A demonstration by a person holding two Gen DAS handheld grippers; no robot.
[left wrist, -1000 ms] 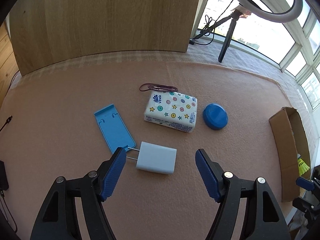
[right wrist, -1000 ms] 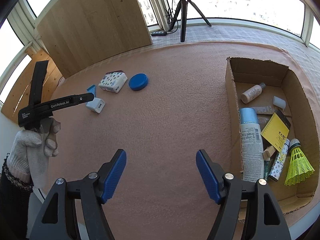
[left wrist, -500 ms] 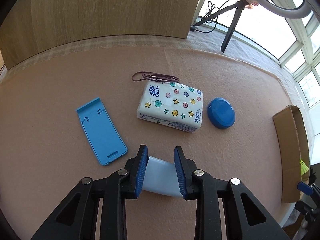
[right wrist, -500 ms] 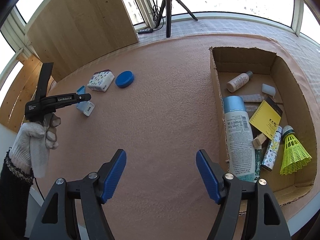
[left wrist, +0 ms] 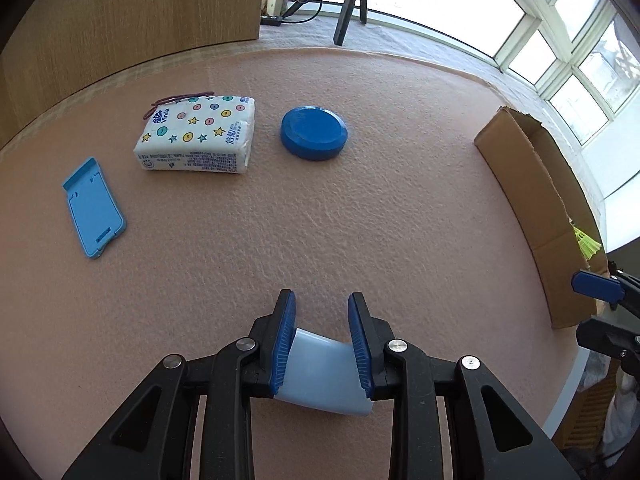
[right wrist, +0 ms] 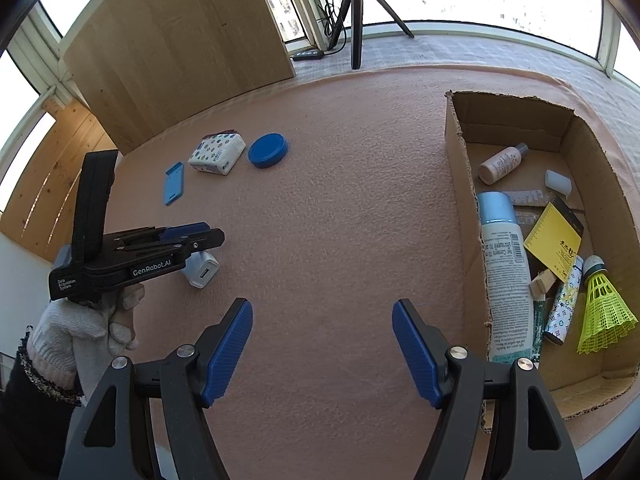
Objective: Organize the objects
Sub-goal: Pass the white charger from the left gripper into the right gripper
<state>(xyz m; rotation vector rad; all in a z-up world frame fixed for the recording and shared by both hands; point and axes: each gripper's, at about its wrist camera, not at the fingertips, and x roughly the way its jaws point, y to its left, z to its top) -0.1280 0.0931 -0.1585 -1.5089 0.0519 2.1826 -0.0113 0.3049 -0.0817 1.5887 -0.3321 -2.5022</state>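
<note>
Your left hand-held gripper (left wrist: 322,340) is clamped on the white charger (left wrist: 324,376), low in the frame's centre, above the worktop (left wrist: 360,220). Your right hand-held gripper (right wrist: 322,344) stands apart, empty, with the box (right wrist: 464,184) at right.

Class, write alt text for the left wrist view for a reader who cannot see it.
The left gripper, jaws shut on a white charger, hangs over a pink table. Beyond lie a light blue phone stand, a patterned tissue pack and a round blue lid; a cardboard box stands at right.
</note>
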